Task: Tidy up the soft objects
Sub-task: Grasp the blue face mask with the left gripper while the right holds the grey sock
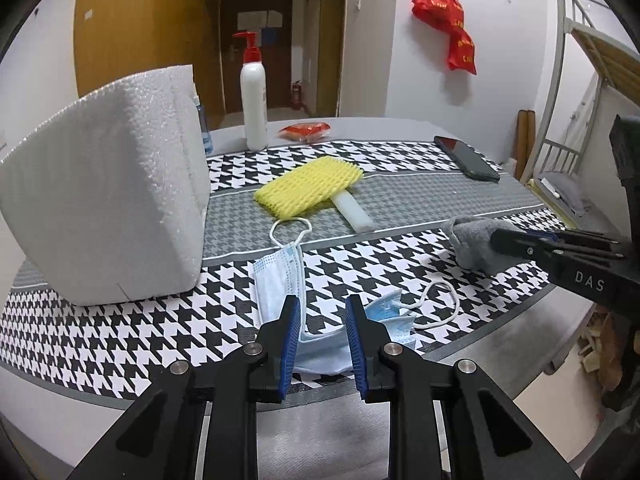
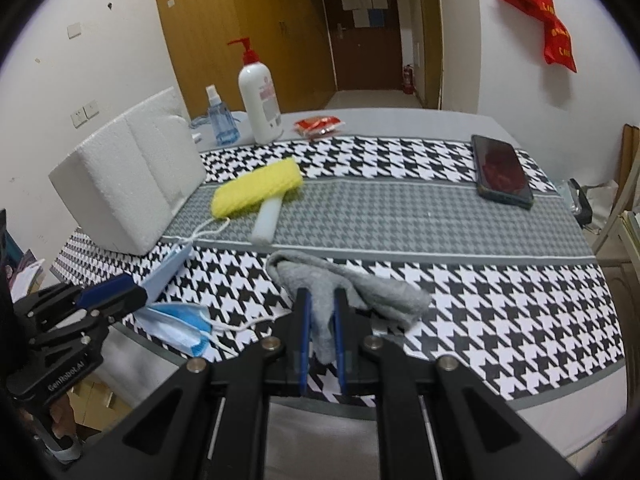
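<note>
A blue face mask (image 1: pixel 276 280) lies crumpled near the table's front edge, one ear loop (image 1: pixel 440 304) trailing right. My left gripper (image 1: pixel 323 304) is shut on the mask's middle, the jaws a little apart around the bunched fabric. In the right wrist view the left gripper (image 2: pixel 136 296) shows the mask (image 2: pixel 168 272) sticking out past its tips. My right gripper (image 2: pixel 322 296) is shut on a fold of the grey cloth (image 2: pixel 380 292), which rests on the houndstooth tablecloth (image 2: pixel 500 304). From the left wrist view the right gripper (image 1: pixel 504 240) pinches the grey cloth (image 1: pixel 472 240).
A white foam box (image 1: pixel 104 200) stands at the left. A yellow foam net (image 1: pixel 308 188) and a white foam stick (image 1: pixel 356 212) lie mid-table. At the back are a pump bottle (image 2: pixel 260 96), a spray bottle (image 2: pixel 220 120) and a red packet (image 2: pixel 318 125). A phone (image 2: pixel 500 172) lies right.
</note>
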`<act>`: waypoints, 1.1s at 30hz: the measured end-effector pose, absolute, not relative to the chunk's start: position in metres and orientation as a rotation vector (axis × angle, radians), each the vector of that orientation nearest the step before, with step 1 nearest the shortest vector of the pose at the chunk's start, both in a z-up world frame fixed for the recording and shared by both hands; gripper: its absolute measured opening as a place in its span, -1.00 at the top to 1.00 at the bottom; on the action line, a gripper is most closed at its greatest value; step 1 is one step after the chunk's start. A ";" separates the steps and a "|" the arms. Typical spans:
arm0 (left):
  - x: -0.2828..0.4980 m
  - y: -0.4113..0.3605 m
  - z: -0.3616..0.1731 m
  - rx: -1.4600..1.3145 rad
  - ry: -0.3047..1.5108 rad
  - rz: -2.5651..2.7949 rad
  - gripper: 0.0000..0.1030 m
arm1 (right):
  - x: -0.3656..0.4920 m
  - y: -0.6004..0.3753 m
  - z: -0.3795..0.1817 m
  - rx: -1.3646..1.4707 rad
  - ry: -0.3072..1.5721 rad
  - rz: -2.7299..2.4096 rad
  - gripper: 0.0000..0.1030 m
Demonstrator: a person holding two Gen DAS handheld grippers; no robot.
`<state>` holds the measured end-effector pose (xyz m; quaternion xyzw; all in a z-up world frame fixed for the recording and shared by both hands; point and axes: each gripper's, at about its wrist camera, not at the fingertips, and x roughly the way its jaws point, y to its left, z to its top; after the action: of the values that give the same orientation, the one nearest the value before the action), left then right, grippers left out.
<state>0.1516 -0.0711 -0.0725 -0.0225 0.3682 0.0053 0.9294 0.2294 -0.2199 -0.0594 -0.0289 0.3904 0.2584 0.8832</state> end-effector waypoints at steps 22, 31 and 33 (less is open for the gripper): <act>0.153 -0.064 -0.082 -0.064 0.782 0.049 -0.20 | 0.209 -0.221 -0.061 -0.105 0.802 0.526 0.00; 0.154 -0.065 -0.081 -0.067 0.786 0.044 -0.20 | 0.215 -0.229 -0.054 -0.070 0.788 0.514 0.00; 0.155 -0.064 -0.082 -0.073 0.788 0.043 -0.20 | 0.217 -0.232 -0.052 -0.059 0.784 0.506 0.00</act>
<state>0.1546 -0.0641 -0.0817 -0.0353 0.3839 0.0211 0.9225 0.2166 -0.2325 -0.0522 -0.0286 0.3777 0.2441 0.8927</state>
